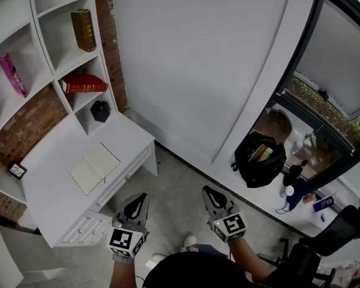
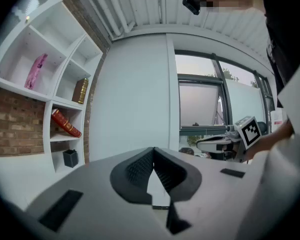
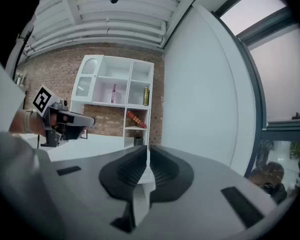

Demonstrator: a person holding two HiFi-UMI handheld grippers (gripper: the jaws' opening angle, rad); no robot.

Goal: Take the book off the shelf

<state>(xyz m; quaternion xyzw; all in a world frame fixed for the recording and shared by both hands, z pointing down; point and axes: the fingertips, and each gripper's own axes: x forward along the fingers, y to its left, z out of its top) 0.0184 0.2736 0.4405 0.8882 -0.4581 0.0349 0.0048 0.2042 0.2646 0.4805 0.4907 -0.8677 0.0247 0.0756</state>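
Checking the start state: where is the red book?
Head view, upper left: the red book sits in a shelf cubby, below the brown book, above the black box.

home study or small office, white built-in shelf point(image 1: 41, 53) holding a few books point(image 1: 83, 30) against a brick wall point(image 1: 25, 123) at far left, white table point(image 1: 57, 152) with drawers and an open notebook point(image 1: 95, 168), big window point(image 1: 342, 71) at right, black backpack point(image 1: 261, 158) below it
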